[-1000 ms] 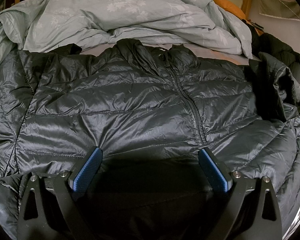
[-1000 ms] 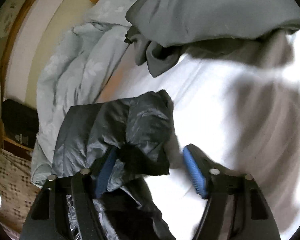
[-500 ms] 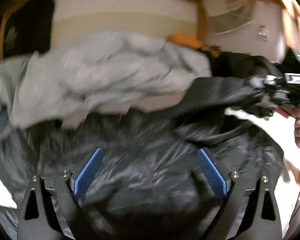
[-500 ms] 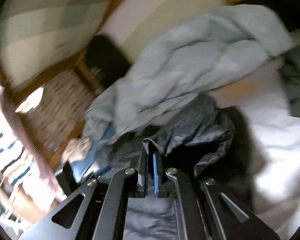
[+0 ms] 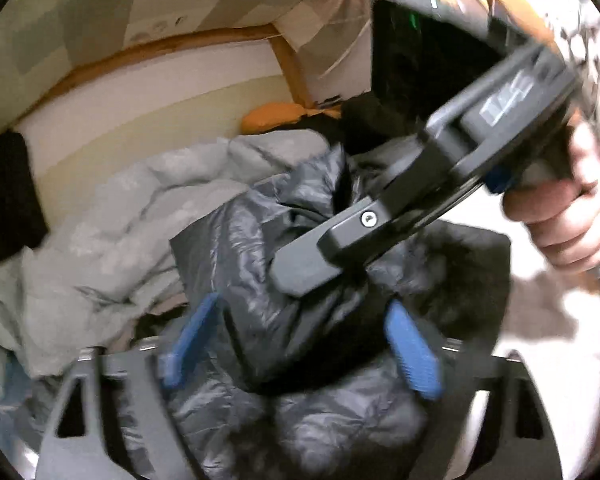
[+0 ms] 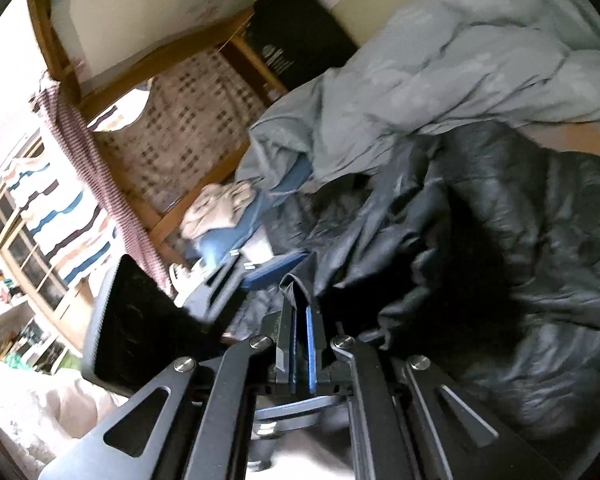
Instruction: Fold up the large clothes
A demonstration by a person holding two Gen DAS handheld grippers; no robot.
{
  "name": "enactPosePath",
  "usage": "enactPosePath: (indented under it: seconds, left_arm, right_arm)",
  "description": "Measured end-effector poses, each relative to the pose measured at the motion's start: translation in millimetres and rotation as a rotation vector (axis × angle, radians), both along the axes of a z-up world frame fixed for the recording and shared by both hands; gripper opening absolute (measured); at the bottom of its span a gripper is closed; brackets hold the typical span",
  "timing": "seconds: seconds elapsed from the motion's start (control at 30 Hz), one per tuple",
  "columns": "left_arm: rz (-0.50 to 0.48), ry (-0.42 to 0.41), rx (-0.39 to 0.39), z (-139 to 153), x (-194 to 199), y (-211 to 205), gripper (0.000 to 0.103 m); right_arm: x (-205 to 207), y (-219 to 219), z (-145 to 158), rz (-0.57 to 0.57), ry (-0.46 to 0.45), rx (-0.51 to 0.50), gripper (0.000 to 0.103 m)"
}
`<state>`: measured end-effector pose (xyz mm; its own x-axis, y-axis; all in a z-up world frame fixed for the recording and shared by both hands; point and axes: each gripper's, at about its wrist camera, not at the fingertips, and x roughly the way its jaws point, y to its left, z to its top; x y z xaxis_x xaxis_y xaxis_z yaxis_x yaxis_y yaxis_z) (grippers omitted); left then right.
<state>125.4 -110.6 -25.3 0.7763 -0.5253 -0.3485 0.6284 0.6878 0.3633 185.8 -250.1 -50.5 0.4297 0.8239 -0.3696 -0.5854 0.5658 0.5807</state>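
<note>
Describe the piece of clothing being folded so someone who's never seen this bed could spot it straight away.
Start at the rumpled pale grey-green duvet piled along the wall side of the bed. Lying just in front of it is the black puffer jacket, with the right gripper pinching a fold of it. Its shiny, quilted dark shell sets it apart from the matte, light bedding beside it.
</note>
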Motion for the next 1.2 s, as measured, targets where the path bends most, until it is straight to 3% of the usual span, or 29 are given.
enactPosePath:
  seconds: [0.03, 0.07, 0.23, 0.37, 0.43, 0.53, 0.63, 0.73, 0.8, 0.9, 1.03, 1.13, 1.2]
  left_arm:
    - [0.039, -0.024, 0.031, -3, 2, -3, 0.027]
    - [0.077, -0.039, 0.052, -6, 6, -3, 0.004]
    - [0.207, 0.003, -0.059, 4, 33, 26, 0.004]
    - [0.368, 0.055, -0.188, 27, 63, 72, 0.004]
    - [0.451, 0.063, -0.217, 33, 77, 97, 0.004]
    - [0.560, 0.011, -0.166, 35, 92, 122, 0.004]
    - [0.654, 0.050, -0.127, 28, 111, 145, 0.004]
    - [0.750, 0.111, -0.067, 13, 133, 161, 0.004]
    - [0.798, 0.196, -0.028, -3, 149, 170, 0.004]
    - [0.853, 0.307, -0.022, -20, 161, 174, 0.004]
    - [0.895, 0.338, -0.019, -24, 166, 180, 0.005]
    - [0.903, 0.348, -0.018, -26, 168, 184, 0.007]
    - [0.890, 0.349, -0.027, -24, 168, 185, 0.008]
  right_arm:
    - [-3, 5, 1, 0.023, -0.007, -0.005, 0.003]
    - [-5, 10, 2, 0.037, -0.013, -0.013, 0.003]
    - [-15, 13, 12, 0.013, -0.044, -0.066, 0.004]
    - [-13, -11, 18, -0.100, -0.068, -0.092, 0.011]
    - [-11, -26, 20, -0.188, -0.084, -0.116, 0.011]
    - [0, -48, 15, -0.386, -0.088, -0.226, 0.011]
    - [15, -72, 5, -0.522, -0.020, -0.298, 0.011]
    - [26, -88, -11, -0.552, 0.045, -0.345, 0.011]
    - [33, -89, -20, -0.539, 0.074, -0.362, 0.011]
    - [43, -85, -34, -0.525, 0.102, -0.429, 0.011]
    - [58, -81, -52, -0.505, 0.171, -0.489, 0.011]
    - [58, -82, -47, -0.586, 0.147, -0.503, 0.011]
    - [48, -84, -33, -0.617, 0.085, -0.474, 0.011]
